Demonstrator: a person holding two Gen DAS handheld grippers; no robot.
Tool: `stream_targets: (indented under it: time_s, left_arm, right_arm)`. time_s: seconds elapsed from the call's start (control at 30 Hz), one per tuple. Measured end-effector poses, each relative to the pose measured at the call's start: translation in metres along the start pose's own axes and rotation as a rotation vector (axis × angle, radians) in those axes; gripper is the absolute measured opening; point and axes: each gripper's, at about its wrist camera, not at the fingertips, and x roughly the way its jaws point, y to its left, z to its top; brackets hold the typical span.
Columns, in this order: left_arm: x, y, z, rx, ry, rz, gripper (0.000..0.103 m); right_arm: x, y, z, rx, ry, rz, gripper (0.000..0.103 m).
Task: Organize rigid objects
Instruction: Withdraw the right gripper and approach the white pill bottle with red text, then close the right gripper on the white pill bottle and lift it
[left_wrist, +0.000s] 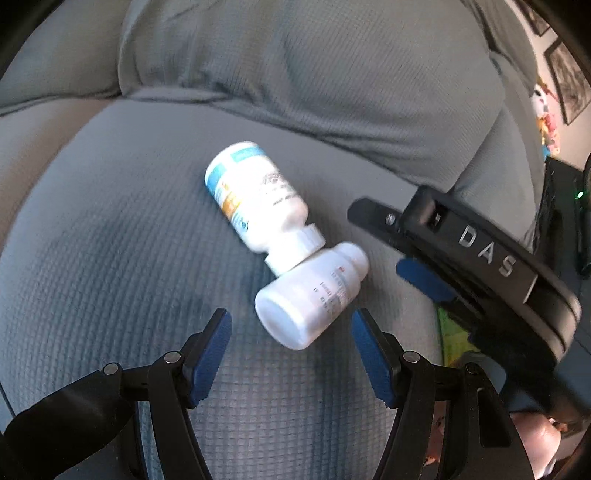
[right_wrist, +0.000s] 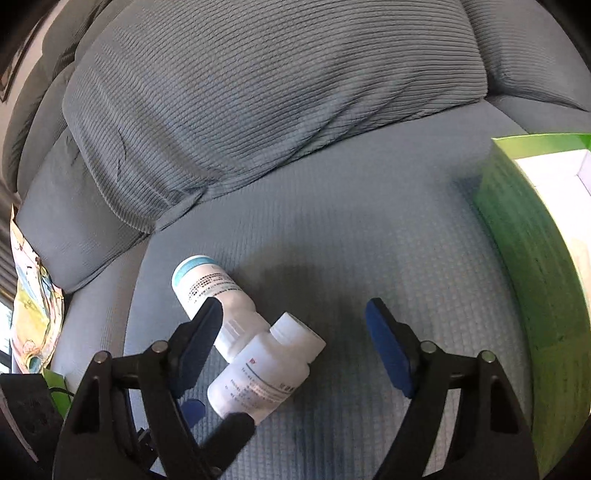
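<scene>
Two white bottles lie on their sides on the grey-blue sofa seat (left_wrist: 110, 258), touching in a rough T. The labelled bottle (left_wrist: 255, 195), with its blue and orange label, has its long axis running from upper left to lower right in your left wrist view, and its cap (left_wrist: 303, 245) presses against the side of the plain bottle (left_wrist: 310, 295). That plain bottle runs crosswise to it: flat base toward your left gripper, cap up and to the right.

Your left gripper (left_wrist: 291, 347) is part open with nothing in it; the plain bottle's base sits just ahead of the gap between its blue pads, not touched by either.

Your right gripper (right_wrist: 295, 339) is open wider and also grips nothing. In its own view the plain bottle (right_wrist: 266, 376) lies between the fingers, nearer the left finger (right_wrist: 207, 332), which overlaps the labelled bottle (right_wrist: 207, 284). A green box (right_wrist: 535, 266) stands on the seat to the right, well apart from both bottles, and the back cushion (right_wrist: 258, 92) rises behind.
</scene>
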Motion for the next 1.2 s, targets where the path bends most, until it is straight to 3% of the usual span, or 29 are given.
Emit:
stream_targets:
  time_s: [0.17,0.57,0.67,0.83,1.2]
  left_arm:
    - [0.002,0.000,-0.002,-0.001,0.027,0.012,0.068]
    - [0.011,0.007,-0.004,-0.036,0.081,-0.018,0.068]
    - [0.014,0.008,-0.003,-0.041,0.079,-0.031,0.067]
    - [0.017,0.004,-0.003,-0.032,0.086,-0.066,0.050]
    - [0.004,-0.008,-0.004,0.014,0.038,-0.074,0.046]
  right_arm:
    - [0.013,-0.010,-0.003,0.032,0.043,0.063,0.063]
    - [0.026,-0.011,-0.011,0.046,0.084,0.084,0.062]
    - [0.027,-0.011,-0.012,0.040,0.094,0.079,0.052]
    - [0.028,-0.010,-0.016,0.035,0.100,0.113,0.047]
    - [0.020,-0.015,-0.018,0.070,0.083,0.119,0.043]
